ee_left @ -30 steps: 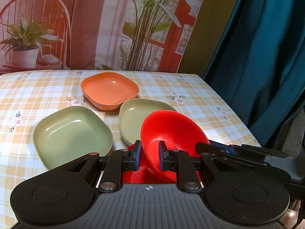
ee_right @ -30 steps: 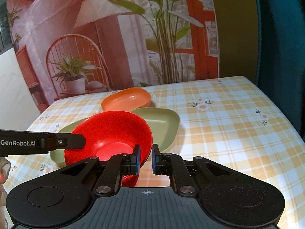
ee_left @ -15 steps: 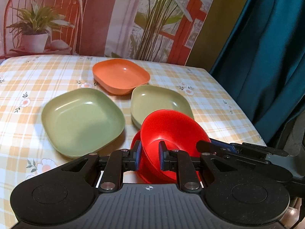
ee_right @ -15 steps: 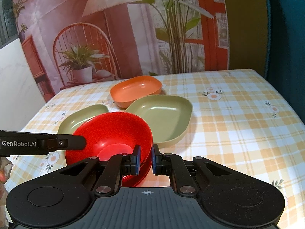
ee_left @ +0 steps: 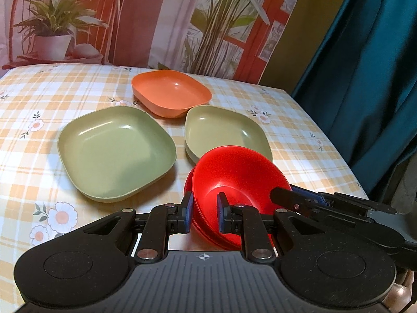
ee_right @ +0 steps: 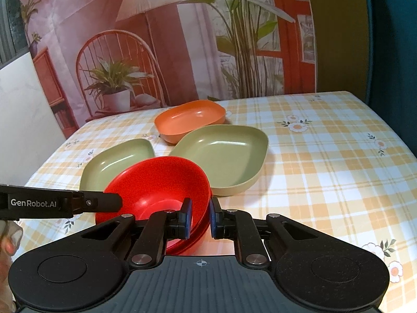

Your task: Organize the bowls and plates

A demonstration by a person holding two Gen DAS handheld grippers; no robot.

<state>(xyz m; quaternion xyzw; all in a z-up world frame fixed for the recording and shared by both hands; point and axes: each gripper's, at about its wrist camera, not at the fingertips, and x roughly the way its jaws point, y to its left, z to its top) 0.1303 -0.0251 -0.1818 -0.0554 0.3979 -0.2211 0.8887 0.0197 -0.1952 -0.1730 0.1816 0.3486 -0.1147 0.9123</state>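
Note:
A red bowl [ee_left: 239, 180] sits nested in a second red bowl on the checked tablecloth. My left gripper [ee_left: 203, 214] has its fingers on either side of the near rim, with a small gap showing. My right gripper [ee_right: 200, 217] straddles the opposite rim [ee_right: 159, 182] the same way. A large green square plate [ee_left: 114, 151], a smaller green plate [ee_left: 221, 130] and an orange square bowl [ee_left: 170, 91] lie beyond, also in the right wrist view: large green [ee_right: 221, 156], small green [ee_right: 114, 161], orange [ee_right: 189, 120].
The table's right edge [ee_left: 338, 161] drops off beside a teal curtain [ee_left: 365, 78]. A printed backdrop with chair and plants stands behind the table. A white wall panel [ee_right: 23, 120] is on the far side in the right wrist view.
The red bowl has come down from a tilted, lifted pose into the lower red bowl. Both grippers' jaws have opened slightly around its rim.

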